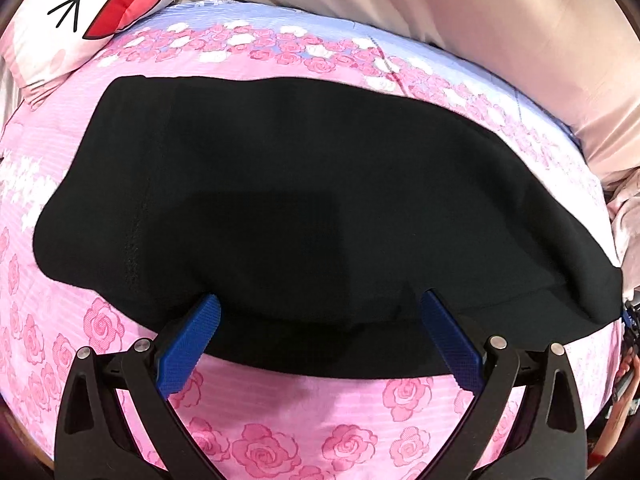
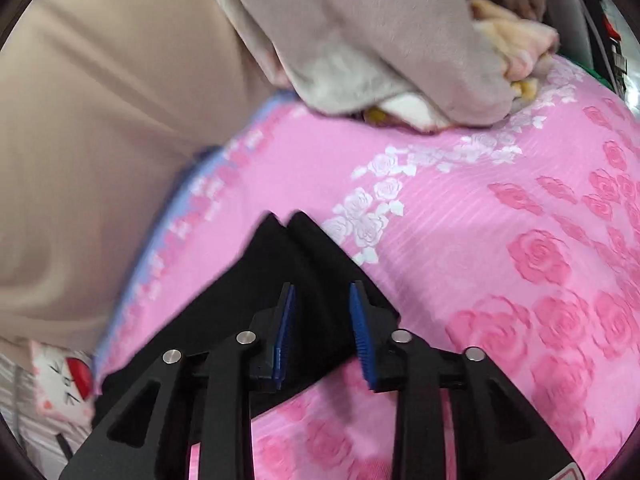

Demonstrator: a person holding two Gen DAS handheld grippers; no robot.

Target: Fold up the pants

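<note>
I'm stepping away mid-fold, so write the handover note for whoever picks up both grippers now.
Left gripper: jaws wide open, tips at the near edge of the black pants, holding nothing.
Right gripper: jaws partly open over the pants' leg end, with no cloth pinched between the pads.
Pants: lying flat across the pink rose bedsheet, apparently already folded leg over leg. The cartoon pillow and beige blanket lie clear of them.
Done: the lengthwise fold, as far as I can tell.
Left: grip the leg ends, fold them toward the other end, then smooth.
</note>
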